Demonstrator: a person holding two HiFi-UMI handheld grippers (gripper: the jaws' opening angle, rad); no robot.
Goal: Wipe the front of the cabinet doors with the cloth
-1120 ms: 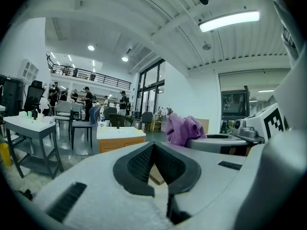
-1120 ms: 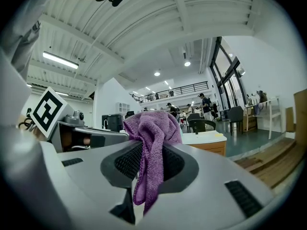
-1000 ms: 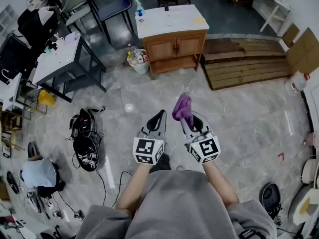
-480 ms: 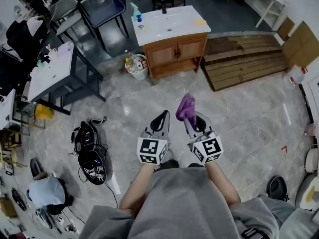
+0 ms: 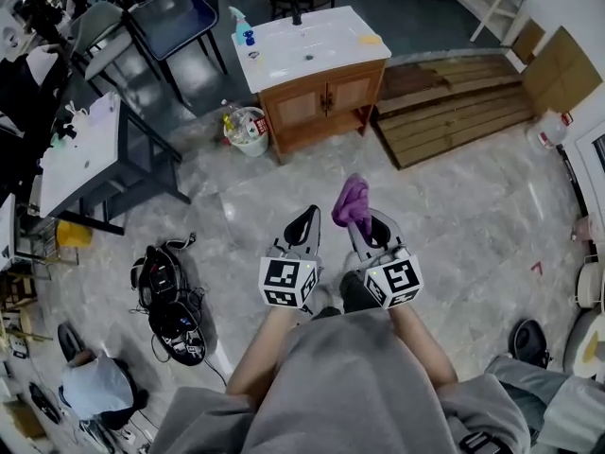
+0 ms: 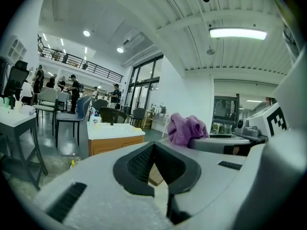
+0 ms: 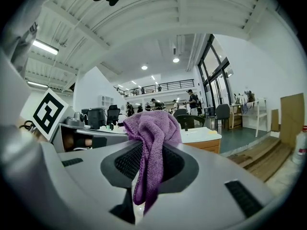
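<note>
The cloth (image 5: 352, 201) is purple and nubby like microfibre, and it is bunched into a soft, crumpled lump. It sits at the tip of the right tool (image 5: 367, 223), whose jaws are closed on a fold of it. In the right gripper view most of the cloth (image 7: 152, 128) mounds above the jaws. A narrow tail hangs down through the pinch between the dark ribbed pads, and its lower edge dangles free.

The left tool (image 5: 302, 225) is held just beside the right one at about the same height. Its jaws are brought together with nothing between them.

The cabinet (image 5: 321, 102) stands well ahead of both tools across the grey marbled floor (image 5: 454, 216), apart from the cloth. It is made of warm brown wood. Its two doors (image 5: 327, 93) are closed side by side under a white tabletop (image 5: 312, 41) with a basin.

A spray bottle (image 5: 244, 32) stands on the tabletop's left rear corner. A pale bin (image 5: 246, 127) filled with bottles sits just beside the cabinet's left side. A wooden pallet (image 5: 454, 107) lies on the floor to the right.
</note>
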